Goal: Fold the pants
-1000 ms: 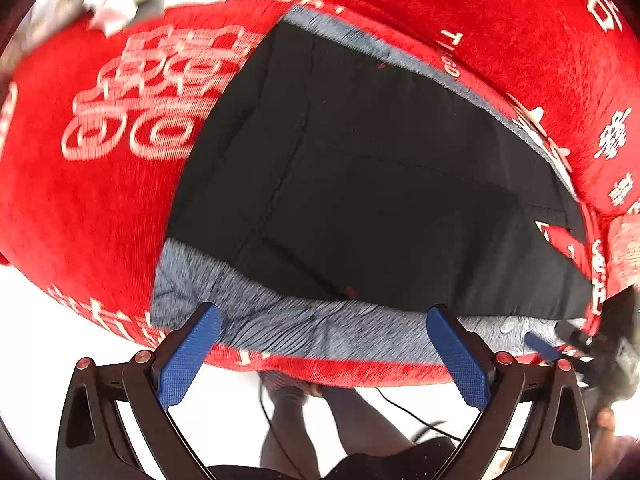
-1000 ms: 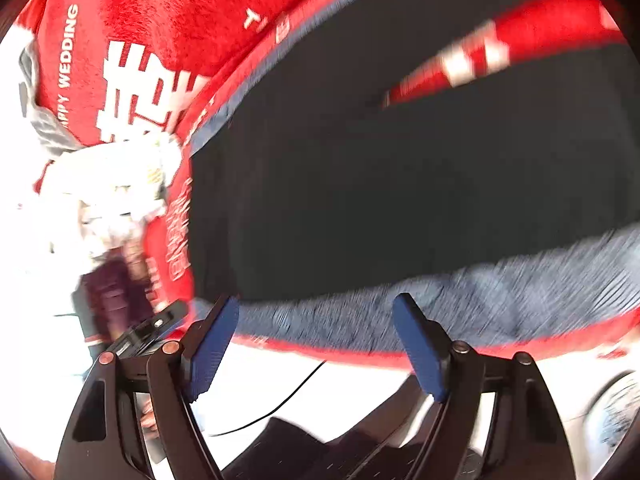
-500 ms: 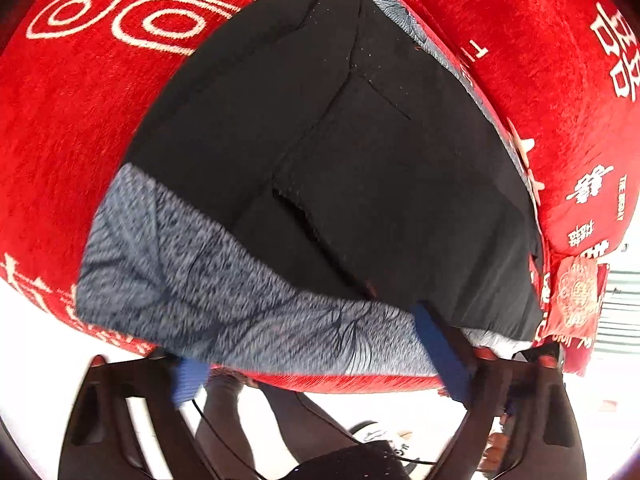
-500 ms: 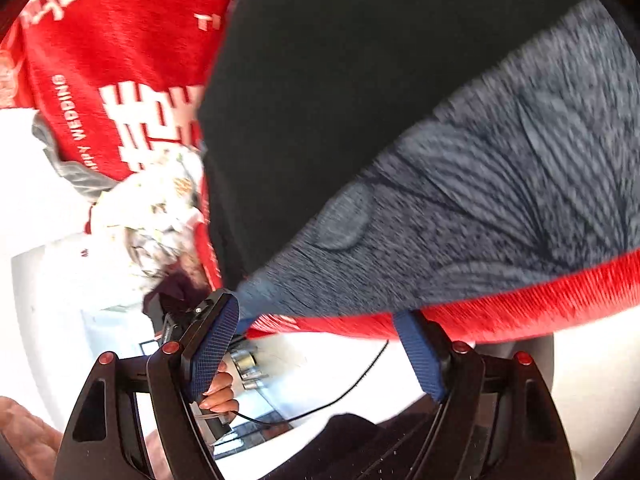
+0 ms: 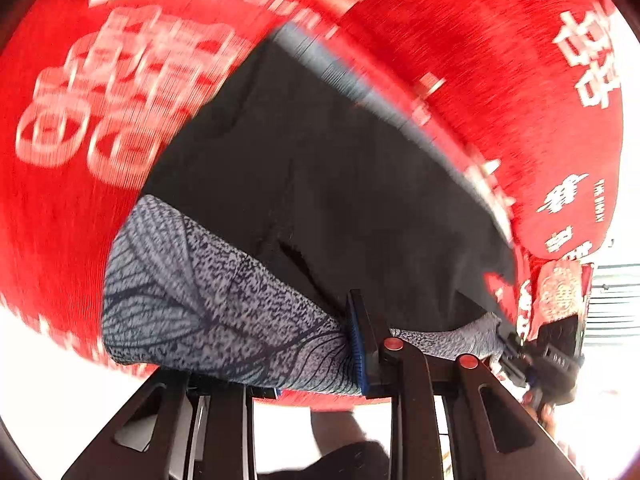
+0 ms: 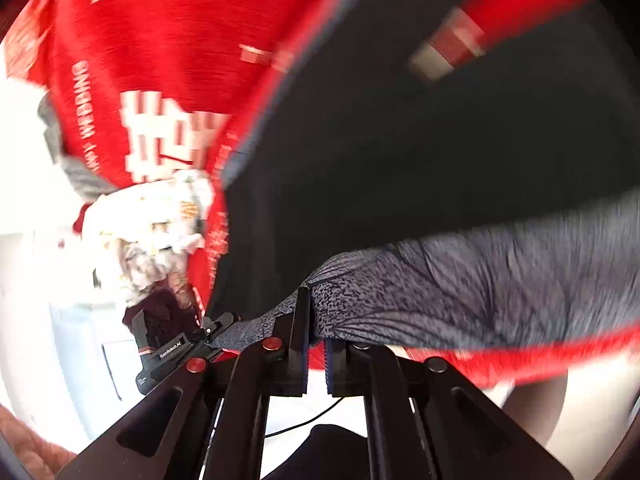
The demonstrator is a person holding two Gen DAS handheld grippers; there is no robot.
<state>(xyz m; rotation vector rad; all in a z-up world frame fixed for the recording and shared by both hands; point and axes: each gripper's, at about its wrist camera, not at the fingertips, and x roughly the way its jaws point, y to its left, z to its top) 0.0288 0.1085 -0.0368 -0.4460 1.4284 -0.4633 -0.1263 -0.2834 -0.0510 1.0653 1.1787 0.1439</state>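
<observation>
Pants (image 5: 320, 184): left gripper (image 5: 320, 364) and right gripper (image 6: 316, 340) each clamp the grey waistband (image 5: 208, 300), lower frame. Thin bites may slip during lifting.

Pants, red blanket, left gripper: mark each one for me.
pants (image 5: 340, 184): left wrist view, on the black cloth panel.
red blanket (image 5: 500, 60): left wrist view, on bare red pile upper right.
left gripper (image 5: 320, 364): left wrist view, between fingertips, on pinched grey band.

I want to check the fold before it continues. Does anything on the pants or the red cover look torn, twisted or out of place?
Nothing looks damaged. The pants lie flat on the red cover; only the grey waistband is bunched where the left gripper and right gripper pinch it, as expected. Motion blur hides fine detail.
</observation>
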